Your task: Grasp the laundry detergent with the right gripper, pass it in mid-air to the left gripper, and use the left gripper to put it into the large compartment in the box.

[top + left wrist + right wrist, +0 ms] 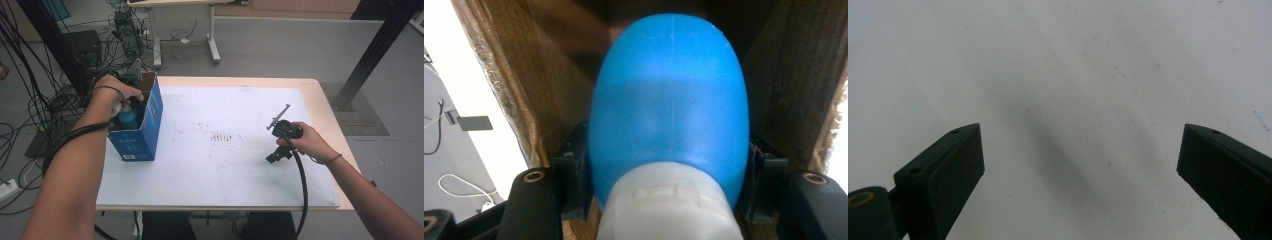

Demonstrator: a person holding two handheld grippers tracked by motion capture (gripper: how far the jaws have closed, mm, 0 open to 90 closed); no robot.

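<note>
White worktop carries a blue box; inside the box the left tongs grasp a blue bottle, while the right tongs stay released well right of the box.

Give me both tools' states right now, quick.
Left tool: closed on the blue bottle, inside the blue cardboard box.
Right tool: open, holding nothing, over the white table mat.

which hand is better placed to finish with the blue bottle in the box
Left. The left gripper is already shut on the blue bottle inside the box. The right gripper hangs open over bare table, well away from the box.
</note>
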